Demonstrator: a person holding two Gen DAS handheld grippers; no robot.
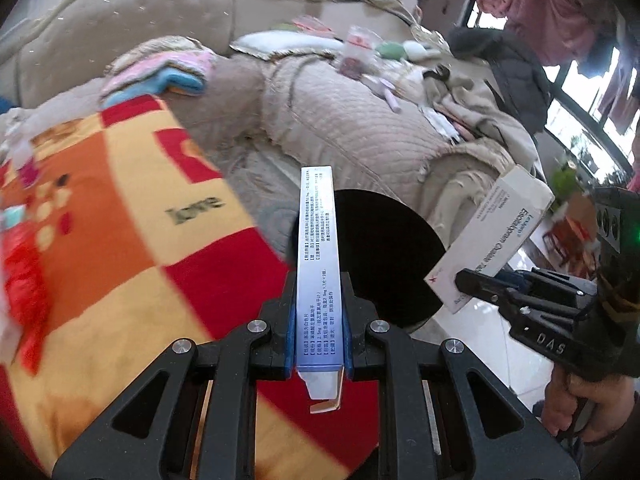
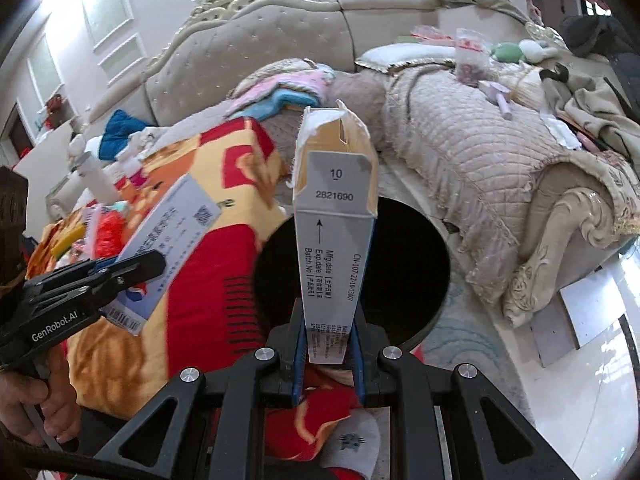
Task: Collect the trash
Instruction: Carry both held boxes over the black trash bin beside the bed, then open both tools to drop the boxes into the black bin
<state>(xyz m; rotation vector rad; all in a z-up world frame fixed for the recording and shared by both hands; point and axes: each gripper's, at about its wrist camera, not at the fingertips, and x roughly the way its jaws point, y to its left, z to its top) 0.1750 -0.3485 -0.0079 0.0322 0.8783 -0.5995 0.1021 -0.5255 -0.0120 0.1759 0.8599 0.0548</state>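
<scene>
Left gripper (image 1: 320, 336) clamped on a blue-and-white medicine carton (image 1: 318, 264), gripped low, most of its length sticking out past the fingertips. Near flap of that carton torn open and hanging loose.

Right gripper (image 2: 328, 344) clamped on a white medicine carton (image 2: 336, 216), also gripped at its near end only; far end ripped open, tabs splayed.

Both cartons held above or just beside a round black bin opening (image 2: 400, 264), between the red-and-orange blanket (image 1: 120, 208) on the left and the quilted sofa (image 2: 460, 152) on the right. Depth of the bin unreadable: interior pure black, probably a liner.

Risks:
- Long overhang with grip at one end: carton may pivot in the pads on a quick move and drop short, onto the blanket.
- Two cartons converging on one opening: may knock each other if released together.
- Blanket edge seems to overlap the bin rim on the left; a release too far left lands on fabric.
- Open flap may catch on a pad on release.
</scene>
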